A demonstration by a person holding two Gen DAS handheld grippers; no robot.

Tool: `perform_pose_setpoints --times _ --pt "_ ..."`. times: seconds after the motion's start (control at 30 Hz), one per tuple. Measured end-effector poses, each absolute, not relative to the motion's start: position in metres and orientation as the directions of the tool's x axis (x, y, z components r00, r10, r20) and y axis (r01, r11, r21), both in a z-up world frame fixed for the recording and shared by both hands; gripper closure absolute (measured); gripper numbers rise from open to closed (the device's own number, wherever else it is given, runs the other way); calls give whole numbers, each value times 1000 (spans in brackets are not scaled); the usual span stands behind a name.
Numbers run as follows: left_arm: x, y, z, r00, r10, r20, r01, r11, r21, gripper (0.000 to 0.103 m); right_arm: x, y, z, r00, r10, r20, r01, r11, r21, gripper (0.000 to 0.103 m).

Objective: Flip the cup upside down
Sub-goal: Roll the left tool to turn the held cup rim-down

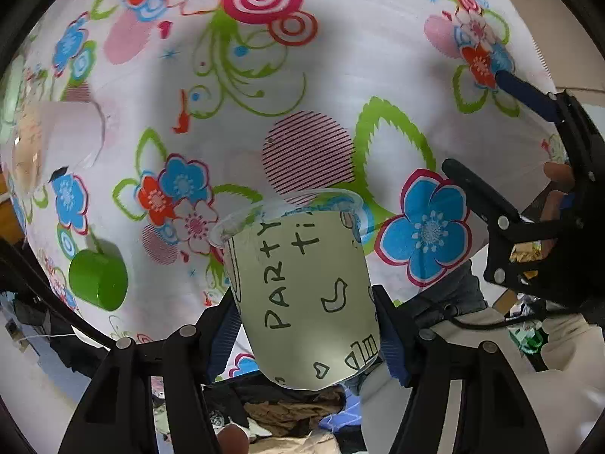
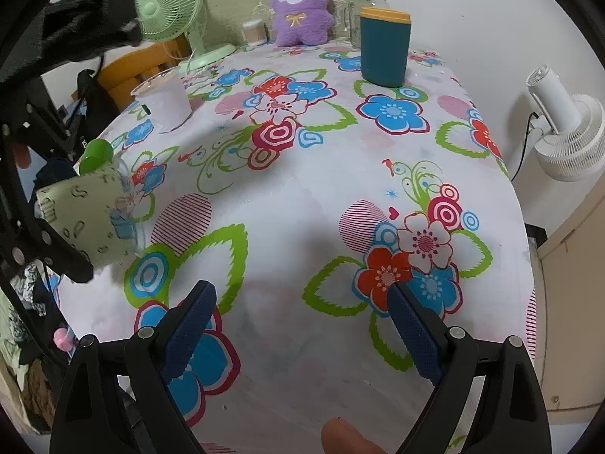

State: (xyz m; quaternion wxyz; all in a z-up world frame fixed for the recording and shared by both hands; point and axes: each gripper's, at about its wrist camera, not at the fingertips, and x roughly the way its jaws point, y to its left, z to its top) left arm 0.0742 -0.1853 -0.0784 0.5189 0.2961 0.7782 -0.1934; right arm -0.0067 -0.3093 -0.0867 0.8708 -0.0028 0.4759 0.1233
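Note:
A clear plastic cup with a pale green "PARTY" sleeve (image 1: 306, 295) is held between the fingers of my left gripper (image 1: 302, 321), which is shut on it. The cup is tipped over above the flowered tablecloth (image 1: 378, 56), its rim pointing away from the camera toward the cloth. In the right wrist view the same cup (image 2: 90, 219) lies sideways in the air at the far left, rim to the right. My right gripper (image 2: 302, 325) is open and empty, low over the near part of the table (image 2: 295, 208). It also shows in the left wrist view (image 1: 484, 128).
A small green cup (image 1: 99, 283) lies on the cloth left of the held cup, also in the right wrist view (image 2: 96, 156). A white clear-lidded cup (image 2: 162, 102), a teal canister (image 2: 385, 47), a glass jar (image 2: 363, 11), a purple plush (image 2: 300, 9) and a green fan (image 2: 168, 3) stand at the far end.

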Motion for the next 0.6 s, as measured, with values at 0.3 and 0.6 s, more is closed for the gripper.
perform_pose_setpoints --times 0.3,0.6 --pt "79 -197 -97 -311 315 -897 688 726 17 36 -3 -311 -89 518 219 -827 -216 969 122 10" --pt "96 -215 -94 -287 361 -887 715 697 52 37 0 -313 -91 520 223 -825 -209 969 131 10"
